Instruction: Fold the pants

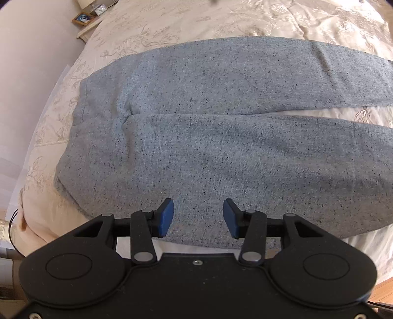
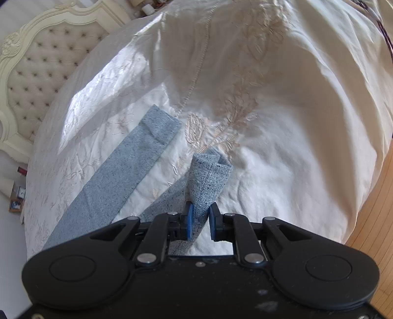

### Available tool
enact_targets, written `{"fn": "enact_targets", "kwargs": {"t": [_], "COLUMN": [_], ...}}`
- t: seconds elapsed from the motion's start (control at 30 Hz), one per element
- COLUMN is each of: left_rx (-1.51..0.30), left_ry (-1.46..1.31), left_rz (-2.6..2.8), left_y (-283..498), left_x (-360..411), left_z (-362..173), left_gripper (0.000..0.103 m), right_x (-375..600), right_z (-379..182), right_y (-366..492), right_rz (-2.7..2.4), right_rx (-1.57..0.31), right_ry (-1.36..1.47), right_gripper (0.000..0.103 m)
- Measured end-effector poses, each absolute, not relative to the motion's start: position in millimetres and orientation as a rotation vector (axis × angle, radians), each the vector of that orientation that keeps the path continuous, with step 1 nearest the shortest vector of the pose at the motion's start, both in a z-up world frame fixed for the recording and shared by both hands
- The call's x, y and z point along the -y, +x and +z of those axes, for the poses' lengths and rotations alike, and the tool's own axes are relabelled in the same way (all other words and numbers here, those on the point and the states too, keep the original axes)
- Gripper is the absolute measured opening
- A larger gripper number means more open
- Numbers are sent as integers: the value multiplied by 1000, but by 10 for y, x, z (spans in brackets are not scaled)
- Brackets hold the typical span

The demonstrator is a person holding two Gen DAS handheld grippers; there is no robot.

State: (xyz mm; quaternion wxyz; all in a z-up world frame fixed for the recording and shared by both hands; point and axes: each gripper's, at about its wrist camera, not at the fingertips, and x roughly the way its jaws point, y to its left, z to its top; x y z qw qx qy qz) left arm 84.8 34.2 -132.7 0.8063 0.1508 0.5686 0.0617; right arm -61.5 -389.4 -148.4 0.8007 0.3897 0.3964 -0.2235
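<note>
On the embroidered cream bedspread [image 1: 221,22] grey pants [image 1: 208,147] lie spread; the left gripper [image 1: 198,218] hovers above them, jaws apart, while the right gripper [image 2: 201,220] pinches a bunched leg cuff [image 2: 208,176].

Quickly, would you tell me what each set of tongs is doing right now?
Left tongs: open, empty, above the pants.
Right tongs: closed on a pant leg's hem.

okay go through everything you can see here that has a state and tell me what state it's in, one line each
pants: spread flat on the bed, unfolded, legs apart
near pant leg cuff: lifted off the bedspread, bunched
far pant leg cuff: lying flat, hem turned over
left hand-held gripper: open, above the pants near the waist, holding nothing
right hand-held gripper: closed on the near cuff
bedspread: wrinkled
</note>
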Motion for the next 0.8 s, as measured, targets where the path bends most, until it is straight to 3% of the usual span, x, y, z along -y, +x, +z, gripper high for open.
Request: {"fn": "enact_targets", "kwargs": {"t": [0.17,0.8], "left_rx": [-1255,-1348], "left_ry": [174,-190], "left_rz": [154,219], "left_y": [769,728], "left_x": [-640,-1695], "left_z": [-1324,-1796], "left_gripper": [54,54], "right_x": [3959,3802], "right_z": [-1959,-1612], "right_y": [-611,-487], "right_rz": [-558,-523], "right_rx": [-1044,-959], "right_ry": [867,814], "right_gripper": [13,13]}}
